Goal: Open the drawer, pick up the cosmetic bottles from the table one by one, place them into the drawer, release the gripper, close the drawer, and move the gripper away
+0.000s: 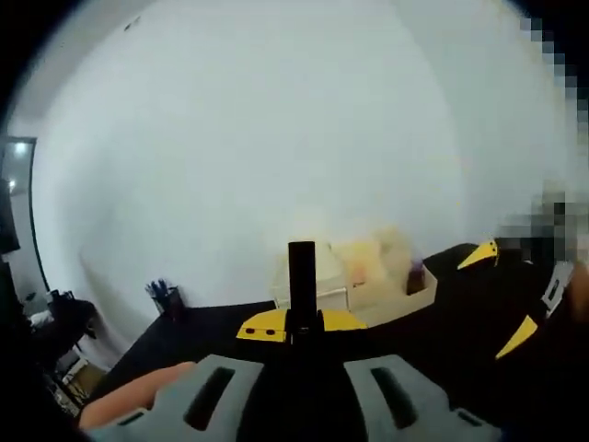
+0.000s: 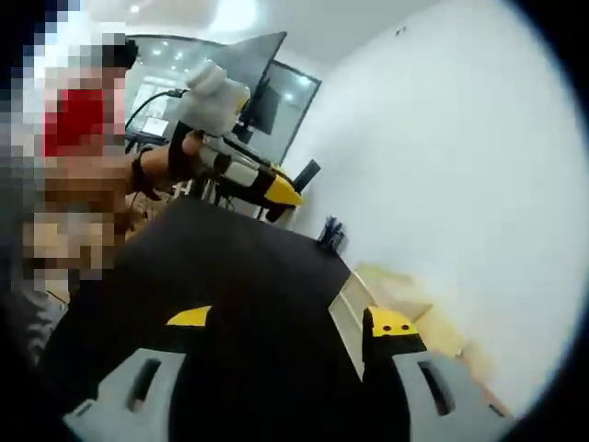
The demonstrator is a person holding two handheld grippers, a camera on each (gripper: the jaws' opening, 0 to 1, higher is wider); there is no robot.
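- Holding a black bottle (image 1: pixel 301 276) is the left hand-held gripper (image 1: pixel 303 324); its two yellow tips are pressing on the bottle's bottom part, one on each side.
- The bottle is standing straight up in the left gripper view. Its long side is running up and down, and its top is pointing up at the white wall (image 1: pixel 239 138).
- The bottle is sitting up above the black tabletop (image 1: pixel 198 336), in front of a pale drawer box (image 1: pixel 368 276).
- The drawer box is looking blurry, so I cannot tell if its drawer is pulled out.
- The right hand-held gripper (image 1: pixel 502 295) is poking in from the right side, close beside the drawer box, with its yellow tips apart.
- A small dark cup of pens (image 1: pixel 164 296) is standing far back on the tabletop, near the wall.
- A person's finger (image 1: pixel 138 398) is showing down by the left grey jaw.
- In the right gripper view, the right hand-held gripper (image 2: pixel 290 322) is keeping its jaws wide apart, with nothing between them.
- The drawer box (image 2: pixel 386 290) is lying just past its right yellow tip, against the wall.
- The left hand-held gripper (image 2: pixel 267 189) is hanging high over the tabletop (image 2: pixel 230 267), with a hand (image 2: pixel 170 158) gripping it.
- The cup of pens (image 2: pixel 329 232) is standing at the far edge, and dark screens (image 2: pixel 262 74) are standing behind.
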